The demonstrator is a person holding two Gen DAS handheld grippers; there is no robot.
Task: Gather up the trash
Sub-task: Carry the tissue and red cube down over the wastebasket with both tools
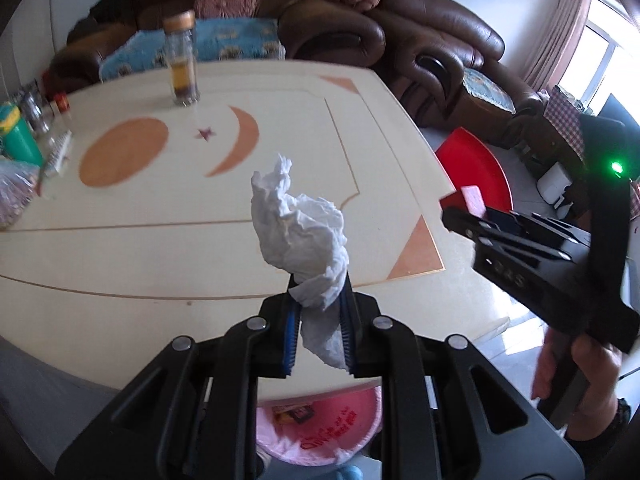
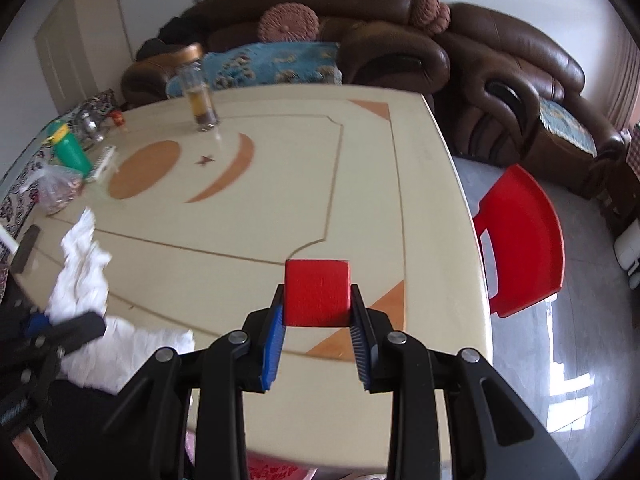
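Note:
My left gripper (image 1: 319, 280) is shut on a crumpled white tissue (image 1: 300, 228) and holds it above the cream table (image 1: 160, 248). The tissue (image 2: 82, 268) also shows at the left of the right wrist view. My right gripper (image 2: 317, 290) is shut on a red block (image 2: 317, 293) above the table's near right corner. That gripper (image 1: 460, 216) with the red block (image 1: 466, 198) shows at the right of the left wrist view. A bin with a pink bag (image 1: 320, 428) sits below the table's near edge, under my left gripper.
A glass bottle with a gold cap (image 1: 182, 60) stands at the far side of the table. A green cup (image 1: 18, 136), jars and a plastic bag (image 1: 16, 192) crowd the left edge. A red chair (image 2: 520, 240) stands right of the table. A brown sofa (image 1: 360, 28) is behind.

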